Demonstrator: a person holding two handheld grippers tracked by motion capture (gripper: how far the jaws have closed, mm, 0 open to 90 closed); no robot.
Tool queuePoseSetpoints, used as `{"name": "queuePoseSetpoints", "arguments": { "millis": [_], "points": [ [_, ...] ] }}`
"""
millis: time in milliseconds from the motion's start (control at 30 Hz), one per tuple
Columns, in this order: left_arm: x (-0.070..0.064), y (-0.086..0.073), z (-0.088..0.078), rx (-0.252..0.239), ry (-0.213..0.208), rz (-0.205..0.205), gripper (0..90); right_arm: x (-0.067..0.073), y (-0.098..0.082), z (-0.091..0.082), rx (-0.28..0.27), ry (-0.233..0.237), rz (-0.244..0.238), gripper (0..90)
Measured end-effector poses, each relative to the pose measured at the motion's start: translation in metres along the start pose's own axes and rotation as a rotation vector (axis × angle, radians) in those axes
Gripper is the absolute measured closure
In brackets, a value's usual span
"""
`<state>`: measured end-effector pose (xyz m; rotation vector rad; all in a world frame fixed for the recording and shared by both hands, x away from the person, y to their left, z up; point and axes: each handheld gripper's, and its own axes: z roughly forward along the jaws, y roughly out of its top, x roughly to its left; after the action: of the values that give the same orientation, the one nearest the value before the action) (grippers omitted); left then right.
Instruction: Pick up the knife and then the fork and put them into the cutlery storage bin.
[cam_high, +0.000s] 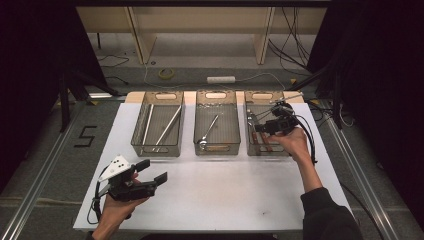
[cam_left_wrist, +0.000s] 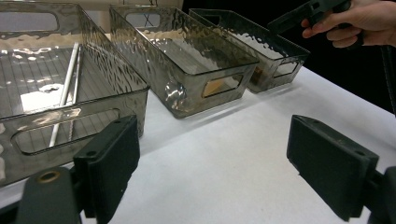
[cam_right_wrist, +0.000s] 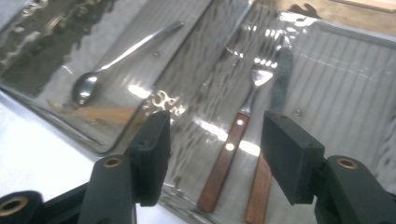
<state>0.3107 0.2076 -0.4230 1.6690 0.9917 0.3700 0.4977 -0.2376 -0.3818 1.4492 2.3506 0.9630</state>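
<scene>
We see a white counter (cam_high: 215, 195) with three smoky clear bins in a row at its far side. Our right tongs (cam_high: 266, 126) hover over the right bin (cam_high: 260, 100), jaws apart and empty, above a wooden-handled fork (cam_right_wrist: 233, 144) lying inside it. The middle bin (cam_high: 216, 107) holds a spoon (cam_high: 208, 131). Our left tongs (cam_high: 150, 172) rest at the near left, jaws wide apart, gripping nothing.

A spoon (cam_high: 207, 131) lies in the middle bin (cam_high: 217, 150).
</scene>
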Motion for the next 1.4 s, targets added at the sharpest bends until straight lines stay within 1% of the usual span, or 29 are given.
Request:
{"name": "queuePoseSetpoints", "arguments": {
  "millis": [100, 167, 267, 433, 567, 733, 800, 967, 1067, 1167, 1300, 1367, 1400],
  "points": [
    [0.0, 0.0, 0.0, 0.001, -0.001, -0.001, 17.0, 0.005, -0.001, -0.003, -0.014, 0.004, -0.012, 41.8],
    [0.0, 0.0, 0.0, 0.001, -0.001, -0.001, 17.0, 0.008, -0.001, -0.004, -0.023, 0.015, -0.014, 40.7],
    [0.0, 0.0, 0.0, 0.002, -0.002, -0.001, 17.0, 0.012, -0.003, -0.007, -0.046, 0.029, -0.017, 39.2],
    [0.0, 0.0, 0.0, 0.003, -0.002, -0.001, 17.0, 0.021, -0.007, -0.012, -0.085, 0.041, -0.027, 37.4],
    [0.0, 0.0, 0.0, 0.003, -0.003, -0.001, 17.0, 0.028, -0.012, -0.018, -0.127, 0.056, -0.037, 35.9],
    [0.0, 0.0, 0.0, 0.004, -0.003, 0.0, 16.9, 0.036, -0.021, -0.024, -0.158, 0.075, -0.054, 33.6],
    [0.0, 0.0, 0.0, 0.006, -0.003, 0.0, 16.9, 0.039, -0.025, -0.027, -0.18, 0.083, -0.054, 33.0],
    [0.0, 0.0, 0.0, 0.007, -0.003, 0.0, 16.9, 0.046, -0.035, -0.033, -0.209, 0.104, -0.064, 31.2],
    [0.0, 0.0, 0.001, 0.005, -0.003, -0.003, 16.9, 0.05, -0.042, -0.037, -0.246, 0.123, -0.067, 31.3],
    [0.0, 0.0, 0.001, 0.005, -0.003, -0.004, 16.9, 0.055, -0.05, -0.04, -0.261, 0.131, -0.085, 31.1],
    [0.0, 0.0, 0.0, 0.005, -0.005, -0.005, 16.9, 0.059, -0.06, -0.044, -0.276, 0.142, -0.093, 30.4],
    [0.0, -0.001, 0.0, 0.008, -0.006, -0.003, 16.9, 0.06, -0.066, -0.047, -0.296, 0.145, -0.096, 29.7],
    [0.0, 0.0, 0.001, 0.007, -0.007, -0.005, 16.9, 0.061, -0.069, -0.047, -0.31, 0.154, -0.093, 29.7]
  ]
}}
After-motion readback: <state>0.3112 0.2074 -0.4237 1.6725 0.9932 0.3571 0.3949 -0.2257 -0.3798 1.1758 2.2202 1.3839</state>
